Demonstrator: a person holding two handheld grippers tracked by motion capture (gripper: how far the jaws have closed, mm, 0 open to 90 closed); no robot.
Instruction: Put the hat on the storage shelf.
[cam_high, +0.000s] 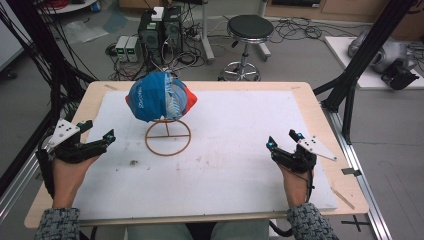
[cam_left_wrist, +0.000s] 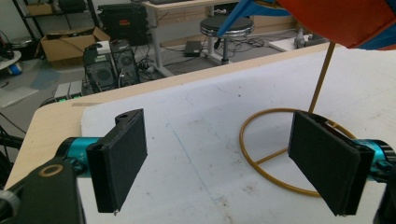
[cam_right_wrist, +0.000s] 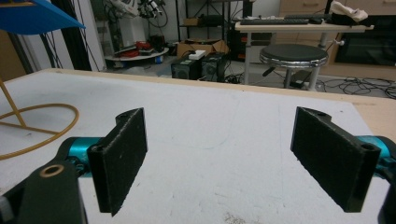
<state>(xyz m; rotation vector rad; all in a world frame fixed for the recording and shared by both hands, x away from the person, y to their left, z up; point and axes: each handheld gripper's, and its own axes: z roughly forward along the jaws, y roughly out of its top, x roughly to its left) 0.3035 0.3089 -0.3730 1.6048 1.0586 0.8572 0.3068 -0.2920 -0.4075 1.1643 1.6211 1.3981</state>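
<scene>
A blue cap with an orange brim (cam_high: 159, 96) sits on top of a thin golden wire stand (cam_high: 168, 136) on the white mat (cam_high: 240, 130), left of centre. My left gripper (cam_high: 99, 131) rests at the mat's left edge, open and empty, a hand's width left of the stand's ring (cam_left_wrist: 280, 154). The orange brim (cam_left_wrist: 341, 18) hangs over the upper right of the left gripper view. My right gripper (cam_high: 284, 139) lies at the right side of the mat, open, with bare mat between its pads (cam_right_wrist: 119, 158).
The mat lies on a wooden table (cam_high: 210, 86). Beyond the far edge stand a black stool (cam_high: 248, 30), computer towers (cam_high: 160, 30) and floor cables. Black frame posts (cam_high: 365, 55) rise at the right and left of the table.
</scene>
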